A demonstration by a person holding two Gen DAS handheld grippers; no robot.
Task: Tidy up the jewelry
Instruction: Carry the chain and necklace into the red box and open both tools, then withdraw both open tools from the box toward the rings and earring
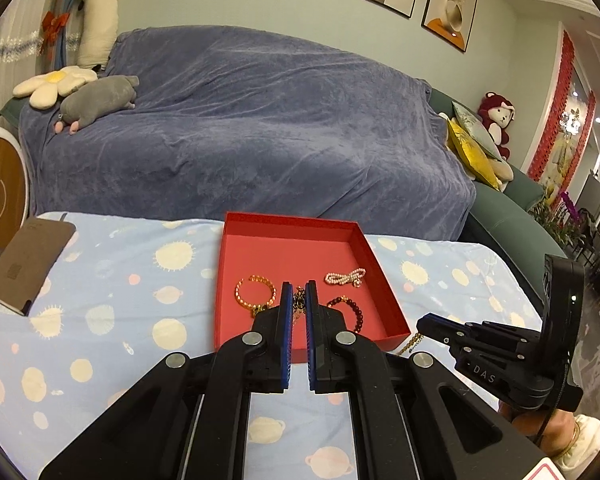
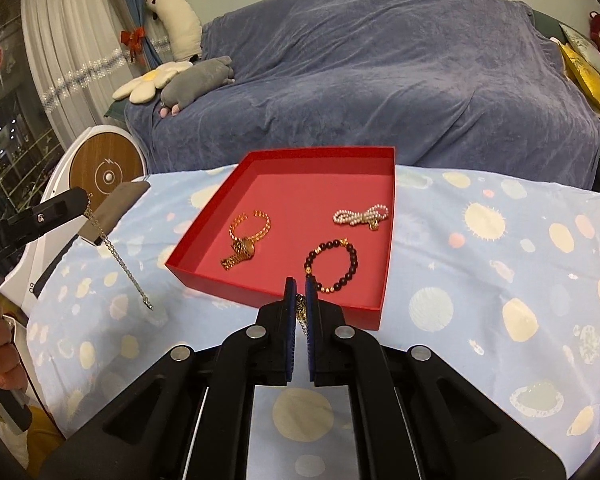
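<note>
A red tray point(image 1: 370, 254) point(image 2: 386, 276) sits on the blue patterned cloth. It holds a gold bead bracelet with a gold watch point(image 2: 244, 236), a pearl bracelet point(image 2: 360, 216) and a dark bead bracelet point(image 2: 334, 264). My left gripper point(image 1: 299, 286) is shut on a thin chain point(image 1: 299, 300), which hangs from its tip in the right wrist view point(image 2: 120, 260). My right gripper point(image 2: 299, 282) is shut on a gold chain point(image 2: 302, 312) at the tray's near edge; that chain dangles from the right gripper's tip in the left wrist view point(image 1: 410, 344).
A brown notebook point(image 1: 28, 260) lies on the cloth at the left. A sofa under a blue throw point(image 1: 240, 128) with plush toys stands behind the table. A round white and wood device point(image 2: 106, 172) stands at the left.
</note>
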